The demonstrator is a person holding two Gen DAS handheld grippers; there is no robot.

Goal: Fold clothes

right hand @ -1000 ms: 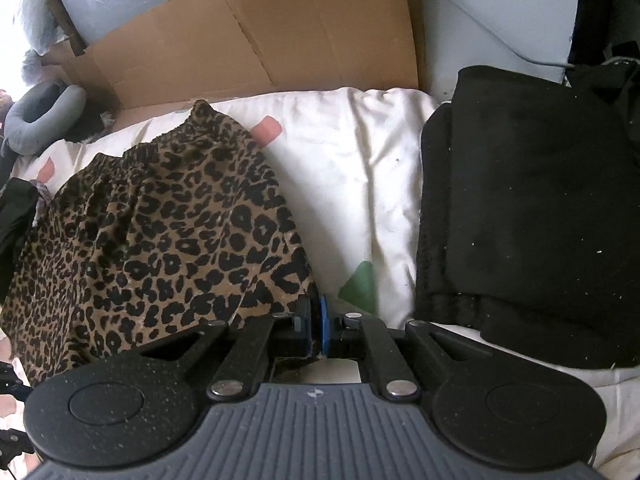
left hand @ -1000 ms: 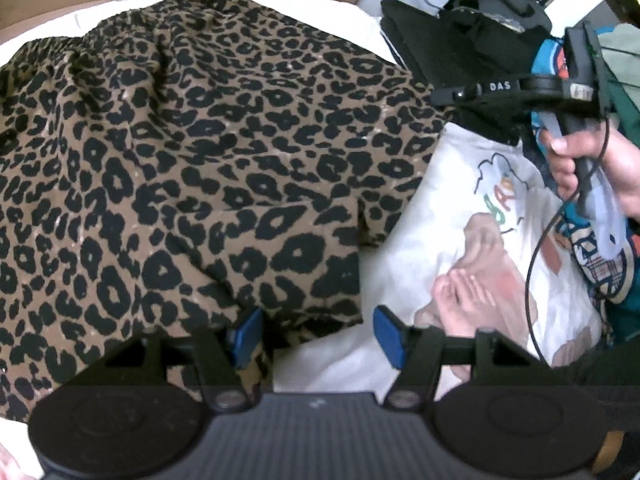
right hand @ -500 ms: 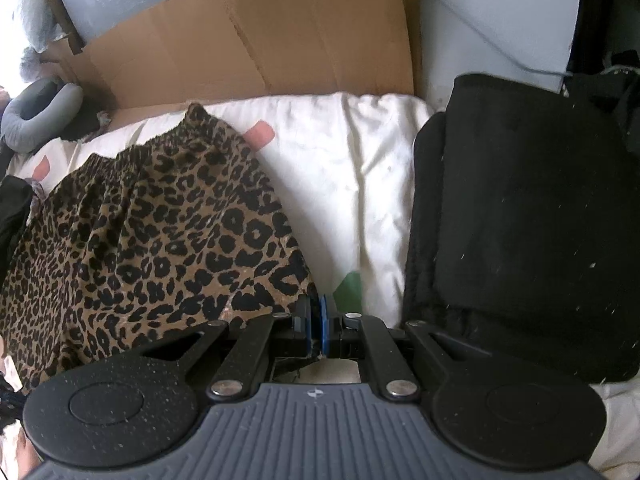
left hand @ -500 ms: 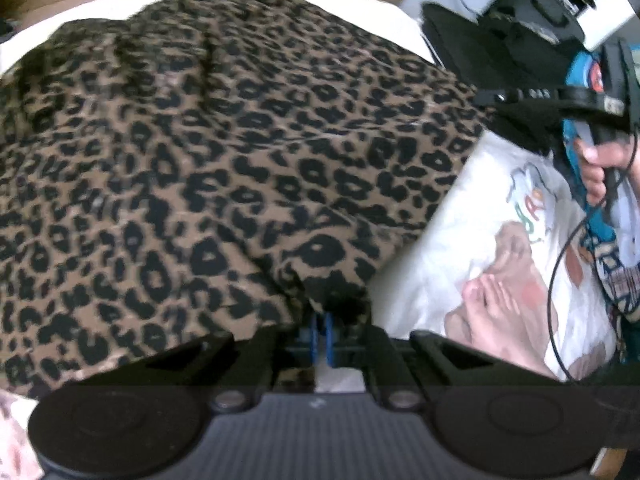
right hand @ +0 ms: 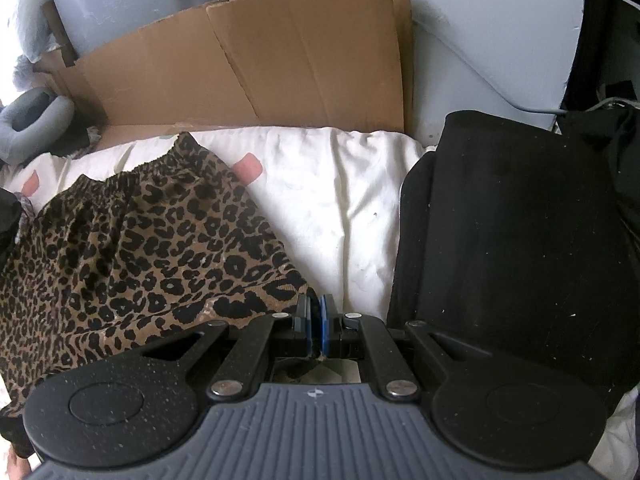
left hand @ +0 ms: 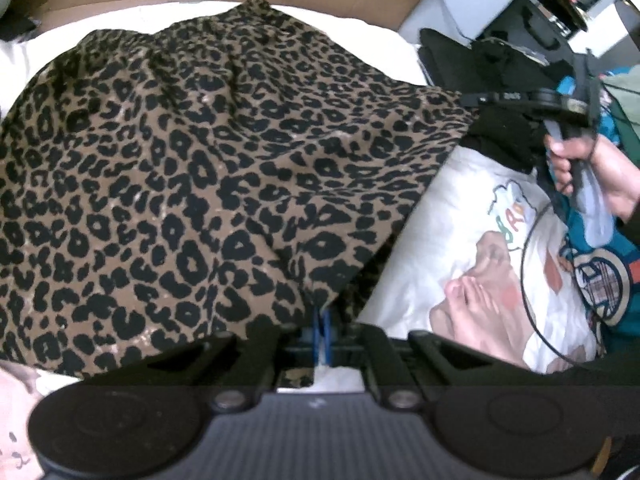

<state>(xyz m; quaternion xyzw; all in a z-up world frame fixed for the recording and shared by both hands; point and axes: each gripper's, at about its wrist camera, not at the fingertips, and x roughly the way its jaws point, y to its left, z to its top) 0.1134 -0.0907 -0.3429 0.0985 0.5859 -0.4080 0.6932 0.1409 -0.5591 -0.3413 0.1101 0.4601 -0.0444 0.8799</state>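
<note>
A leopard-print skirt [left hand: 208,168] lies spread on the white bedsheet [right hand: 344,200], elastic waistband at the far side. My left gripper [left hand: 322,332] is shut on the skirt's near hem. My right gripper [right hand: 315,322] is shut on the skirt's [right hand: 140,252] right hem corner. In the left wrist view the right gripper [left hand: 532,100] shows at the right, held by a hand, at the skirt's right edge.
A folded black garment [right hand: 520,248] lies to the right of the skirt. Brown cardboard [right hand: 260,60] stands behind the bed. A grey neck pillow [right hand: 32,124] sits far left. A printed cushion [left hand: 492,264] and a teal garment [left hand: 600,280] lie at the right.
My left gripper closed on the skirt's near hem; it was open one second ago. Both grippers have lifted slightly, pulling the hem up. The right gripper stayed shut on its corner.
</note>
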